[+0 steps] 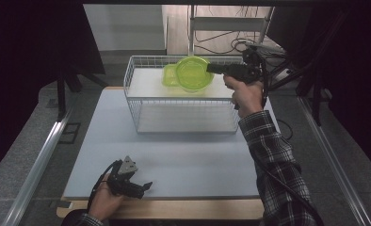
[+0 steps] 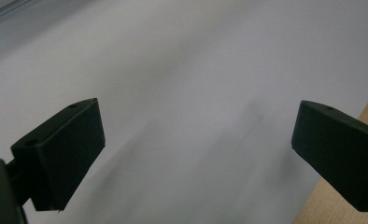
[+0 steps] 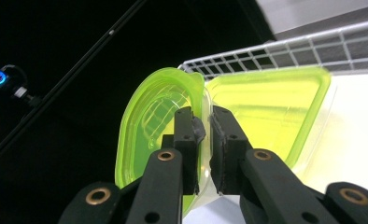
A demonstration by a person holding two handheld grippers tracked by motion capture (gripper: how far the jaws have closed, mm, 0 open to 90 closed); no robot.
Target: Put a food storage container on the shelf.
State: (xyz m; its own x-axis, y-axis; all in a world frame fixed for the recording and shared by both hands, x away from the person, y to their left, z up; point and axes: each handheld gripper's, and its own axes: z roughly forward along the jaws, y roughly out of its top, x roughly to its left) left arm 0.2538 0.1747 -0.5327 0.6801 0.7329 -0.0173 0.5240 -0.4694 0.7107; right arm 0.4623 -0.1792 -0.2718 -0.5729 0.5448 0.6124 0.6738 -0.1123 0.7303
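Right claw (image 3: 202, 135) pinches round bowl (image 3: 145, 135) — translucent green plastic.

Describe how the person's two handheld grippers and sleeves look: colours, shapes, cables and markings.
Both grippers are black. The left gripper has blocky wedge-shaped jaws, a grey three-cornered plate on top and a trailing black cable. The right gripper has brass-coloured rivets and grey pads. The sleeves are dark plaid flannel.
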